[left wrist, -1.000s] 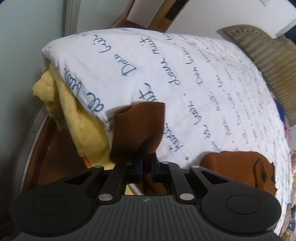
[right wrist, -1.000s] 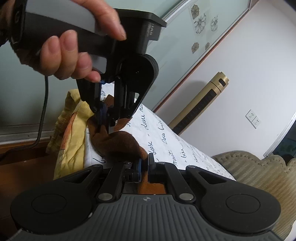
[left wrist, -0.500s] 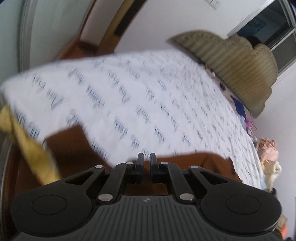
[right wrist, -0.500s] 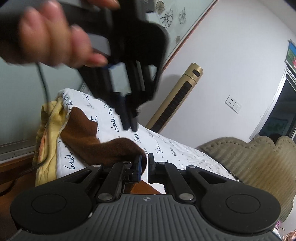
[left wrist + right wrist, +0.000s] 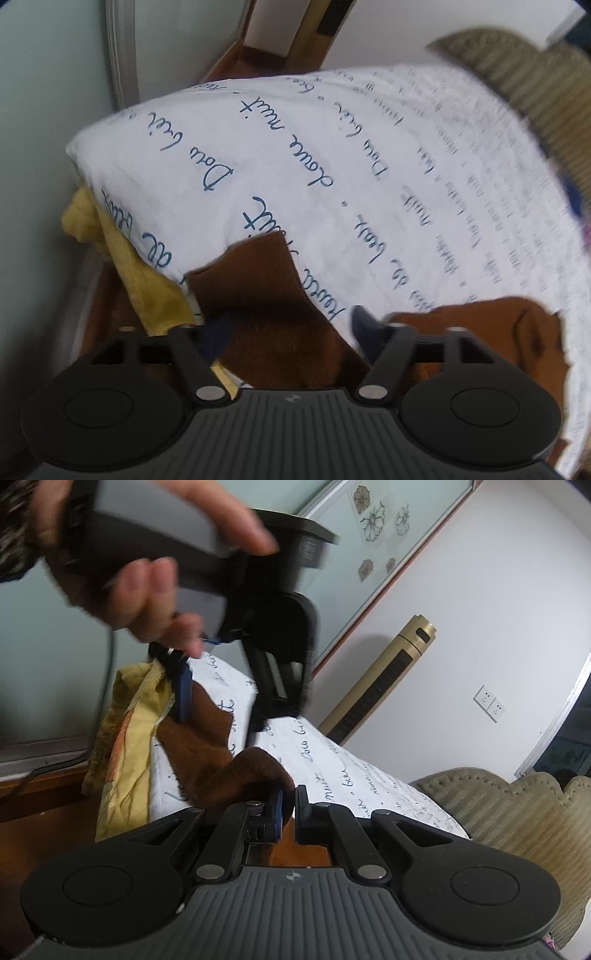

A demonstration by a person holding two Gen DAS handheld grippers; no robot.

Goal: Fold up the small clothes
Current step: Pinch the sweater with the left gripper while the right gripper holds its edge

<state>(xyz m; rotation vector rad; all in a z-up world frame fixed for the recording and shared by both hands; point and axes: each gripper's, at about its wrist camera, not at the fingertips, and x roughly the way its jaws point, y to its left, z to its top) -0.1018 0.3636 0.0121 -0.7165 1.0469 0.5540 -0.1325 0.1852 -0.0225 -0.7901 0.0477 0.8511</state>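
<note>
Lying across the near corner of the bed (image 5: 332,155), a brown sock (image 5: 266,295) drapes from the white sheet with blue handwriting print down over the edge. The left tongs (image 5: 291,328) hang above it with their jaws opening; the sock sits between the two spread fingers, and the pads are not pressing on it. In the right wrist view the same left tongs (image 5: 218,709) appear from the side, held by a hand (image 5: 147,587) gripping the handle, one blue-padded finger close against the upper end of the sock (image 5: 207,746); whether it touches the cloth cannot be told through the blur.

The right tongs (image 5: 289,814) are closed, their fingers nearly together, pinching the bunched lower end of the sock at the bed's edge. A second piece of brown cloth (image 5: 498,332) lies on the sheet further along the same edge, toward the right of the left wrist view, apart from the sock.

A yellow blanket (image 5: 147,291) pokes out from under the sheet at the bed's corner. A ribbed olive headboard (image 5: 517,812) stands at the far end of the bed. A gold tower fan (image 5: 380,686) leans against the white wall. No boxes, baskets or other containers show in either view.
</note>
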